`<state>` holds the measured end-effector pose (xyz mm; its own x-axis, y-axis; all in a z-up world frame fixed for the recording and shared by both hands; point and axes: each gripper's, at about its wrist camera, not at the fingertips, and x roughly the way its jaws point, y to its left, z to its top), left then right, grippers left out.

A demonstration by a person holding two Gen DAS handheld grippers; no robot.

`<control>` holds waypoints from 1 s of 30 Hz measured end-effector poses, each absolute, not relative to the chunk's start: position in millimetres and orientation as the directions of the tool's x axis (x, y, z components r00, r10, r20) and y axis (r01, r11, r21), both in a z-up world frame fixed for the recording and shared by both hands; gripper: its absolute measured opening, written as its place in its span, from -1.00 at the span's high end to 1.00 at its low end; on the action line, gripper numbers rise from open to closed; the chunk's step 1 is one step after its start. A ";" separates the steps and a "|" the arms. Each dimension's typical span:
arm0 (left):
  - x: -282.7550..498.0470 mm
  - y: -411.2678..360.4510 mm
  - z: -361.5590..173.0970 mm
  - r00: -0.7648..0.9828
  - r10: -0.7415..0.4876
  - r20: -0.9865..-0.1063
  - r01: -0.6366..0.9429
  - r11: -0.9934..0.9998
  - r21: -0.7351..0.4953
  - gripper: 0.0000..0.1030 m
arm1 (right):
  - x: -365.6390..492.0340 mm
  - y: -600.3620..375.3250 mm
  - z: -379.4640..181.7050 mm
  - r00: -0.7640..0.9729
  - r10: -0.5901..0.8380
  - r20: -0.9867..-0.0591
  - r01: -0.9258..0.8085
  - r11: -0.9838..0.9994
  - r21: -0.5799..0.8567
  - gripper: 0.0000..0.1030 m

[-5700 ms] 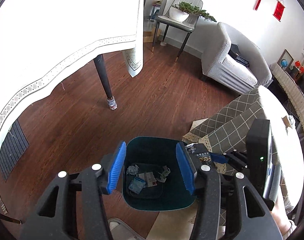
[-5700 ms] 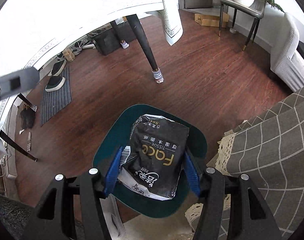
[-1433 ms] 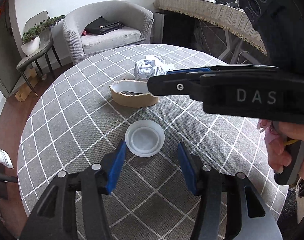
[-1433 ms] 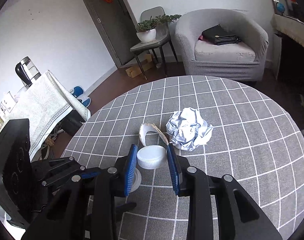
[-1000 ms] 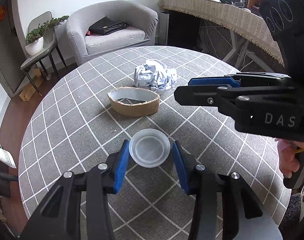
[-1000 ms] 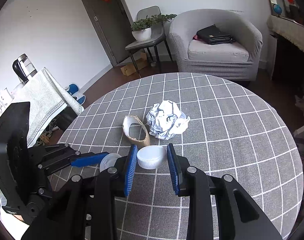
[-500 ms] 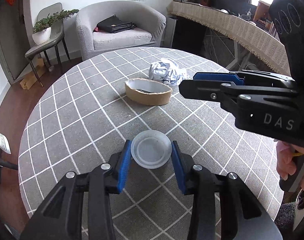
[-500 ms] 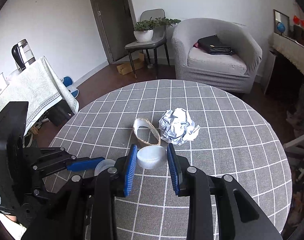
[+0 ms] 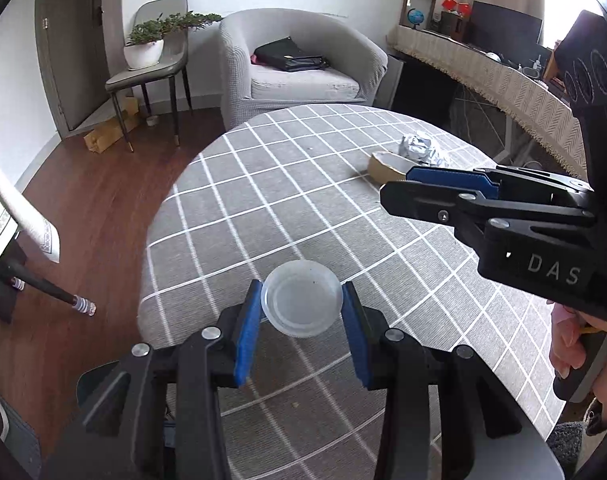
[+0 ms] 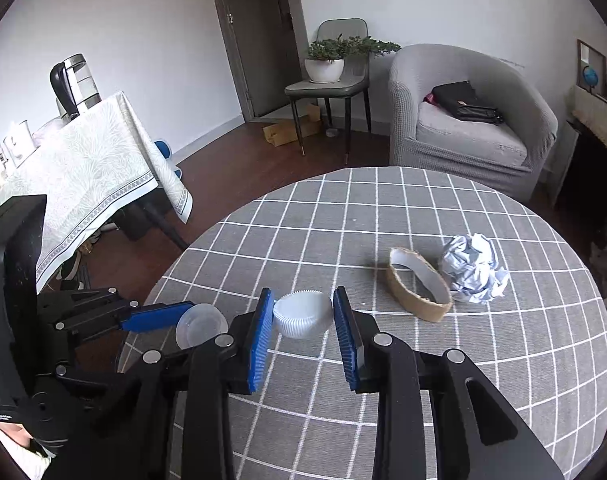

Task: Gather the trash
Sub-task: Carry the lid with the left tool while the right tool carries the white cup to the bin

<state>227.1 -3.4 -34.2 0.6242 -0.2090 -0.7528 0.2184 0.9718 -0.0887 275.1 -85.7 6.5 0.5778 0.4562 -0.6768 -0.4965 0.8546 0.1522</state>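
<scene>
My left gripper [image 9: 302, 300] is shut on a translucent plastic lid [image 9: 302, 308], held just above the left part of the round table with the grey checked cloth [image 9: 263, 208]. My right gripper [image 10: 303, 304] is shut on a white ribbed paper cup [image 10: 302, 316]; its side shows at the right of the left wrist view [image 9: 451, 184]. In the right wrist view the left gripper [image 10: 155, 316] and the lid [image 10: 201, 326] sit at the lower left. A brown cardboard ring [image 10: 419, 286] and a crumpled paper ball [image 10: 473, 268] lie on the cloth [image 10: 423, 208], to the right of both grippers.
A grey armchair [image 10: 471, 128] with a black bag stands behind the round table. A chair with a potted plant [image 10: 327, 64] is by the door. A table with a white cloth [image 10: 83, 168] and a kettle stands left, over wooden floor [image 9: 87, 208]. A hand [image 9: 571, 344] holds the right gripper.
The left gripper closed on the lid and lifted it. Both grippers moved left across the table with their things; the ring and paper ball now lie farther to the right.
</scene>
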 end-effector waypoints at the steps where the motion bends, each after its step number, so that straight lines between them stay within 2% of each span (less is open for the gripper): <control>1: 224.2 2.6 -32.8 0.629 -0.203 -0.750 0.209 0.974 -0.089 0.18 | 273.7 -79.9 6.2 0.575 0.459 -0.678 -0.502 0.852 0.151 0.40; 16: 187.1 93.4 -26.1 0.667 -0.106 -0.738 0.066 0.994 -0.083 0.18 | 250.6 17.4 -0.5 0.514 0.505 -0.693 -0.607 0.785 0.122 0.40; 30: 179.4 165.7 -55.5 0.612 -0.025 -0.791 -0.031 0.998 -0.056 0.18 | 247.5 86.8 -11.3 0.440 0.548 -0.711 -0.682 0.719 0.132 0.40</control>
<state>179.4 165.7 -55.5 0.6119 -0.0252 -0.7905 -0.0307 0.9980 -0.0556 247.5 86.8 -11.3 0.4401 0.5481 -0.7113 -0.6825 0.7189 0.1317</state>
